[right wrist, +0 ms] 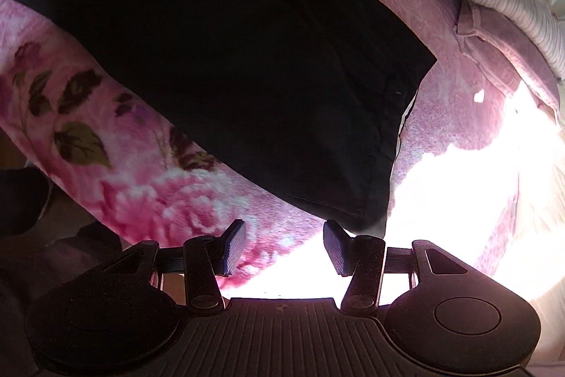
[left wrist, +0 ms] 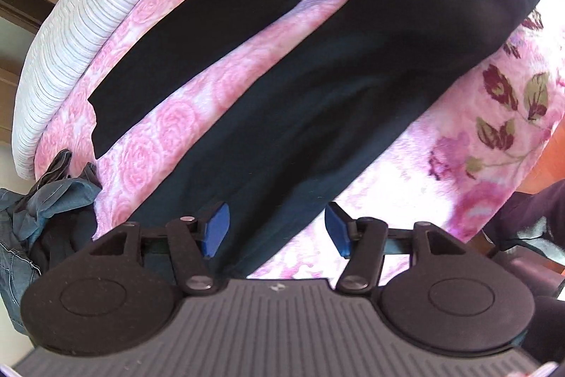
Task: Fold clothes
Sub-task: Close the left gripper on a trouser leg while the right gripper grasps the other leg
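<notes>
Lying spread on the bed (left wrist: pixel 169 115), black trousers (left wrist: pixel 317 87) run along its near edge: legs apart with a strip of pink blanket (left wrist: pixel 219 76) showing between them, waist end toward the right tongs.

Left tongs (left wrist: pixel 277 227): wide open, holding nothing, poised over the near leg close to the bed's edge. Whether the pads touch cloth, cannot tell.

Right tongs (right wrist: pixel 284 246): also wide open and empty, just short of the waist corner (right wrist: pixel 367 218), which sits at the edge of a hard sun patch (right wrist: pixel 459 182).

Stage is unclear. Trousers laid flat with legs parted fit both spreading out and the start of a lengthwise fold. If the fold is leg onto leg, my judgement: pinch only the near leg's outer seam at hem and waist, both layers, lift low and level, lay it square on the far leg, then smooth.

Surface: plush blanket, rose-patterned, soft and grippy; cloth will likely drag rather than slide. Glare washes out the right-hand corner.

Room: striped quilt (left wrist: pixel 81 34) bunched along the far edge; denim heap (left wrist: pixel 31 218) off the left corner; wood flooring beyond.
</notes>
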The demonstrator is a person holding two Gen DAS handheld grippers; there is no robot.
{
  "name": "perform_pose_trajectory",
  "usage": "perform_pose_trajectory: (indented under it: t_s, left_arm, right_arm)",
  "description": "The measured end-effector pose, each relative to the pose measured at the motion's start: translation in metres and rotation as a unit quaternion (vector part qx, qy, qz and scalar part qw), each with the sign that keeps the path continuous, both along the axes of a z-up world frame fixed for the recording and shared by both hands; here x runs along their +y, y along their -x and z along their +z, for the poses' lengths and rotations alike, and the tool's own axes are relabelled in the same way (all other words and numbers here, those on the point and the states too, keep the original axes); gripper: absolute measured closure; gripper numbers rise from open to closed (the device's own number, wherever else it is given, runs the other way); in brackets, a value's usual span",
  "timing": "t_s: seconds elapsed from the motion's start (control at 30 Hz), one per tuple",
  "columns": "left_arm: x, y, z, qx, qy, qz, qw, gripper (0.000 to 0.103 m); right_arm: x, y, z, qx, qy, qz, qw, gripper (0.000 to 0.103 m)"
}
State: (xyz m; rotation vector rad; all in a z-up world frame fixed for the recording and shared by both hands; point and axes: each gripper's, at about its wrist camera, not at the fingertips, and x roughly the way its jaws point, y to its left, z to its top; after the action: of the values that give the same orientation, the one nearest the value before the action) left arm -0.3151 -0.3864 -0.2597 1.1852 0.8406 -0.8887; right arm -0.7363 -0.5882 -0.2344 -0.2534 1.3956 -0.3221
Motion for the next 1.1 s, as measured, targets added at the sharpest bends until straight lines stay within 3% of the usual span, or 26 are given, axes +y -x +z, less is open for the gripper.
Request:
perform_pose_trajectory:
  t_s: [0.2,0.37,0.43,0.53,0.63,0.83,1.1]
  left_arm:
    - [-0.005,0.027,-0.016,-0.009,-0.014,-0.034,0.9993,0.041]
    - [-0.007,0.034,-0.023,-0.008,-0.012,-0.040,0.9991,0.037]
    - [-0.004,0.036,-0.029,-0.018,-0.006,-0.053,0.9984,0.031]
    - [0.004,0.037,-0.047,-0.042,-0.015,-0.080,0.9958,0.031]
    - [0.024,0.031,-0.075,-0.066,-0.038,-0.106,0.9914,0.031]
    - [0.068,-0.005,-0.124,-0.129,-0.064,-0.102,0.9843,0.035]
    - [0.079,-0.030,-0.154,-0.176,-0.021,-0.147,0.9730,0.041]
  right_arm:
    - [-0.016,0.027,-0.024,0.010,0.040,0.095,0.995,0.051]
    - [-0.021,0.023,-0.035,0.027,0.039,0.118,0.992,0.051]
    - [-0.021,0.021,-0.039,0.032,0.044,0.131,0.990,0.051]
    - [-0.021,0.017,-0.047,0.039,0.054,0.152,0.986,0.051]
    - [-0.021,0.016,-0.063,0.051,0.063,0.173,0.982,0.051]
    - [-0.009,0.005,-0.091,0.042,0.096,0.203,0.974,0.051]
    - [0.012,-0.013,-0.129,0.019,0.143,0.239,0.960,0.051]
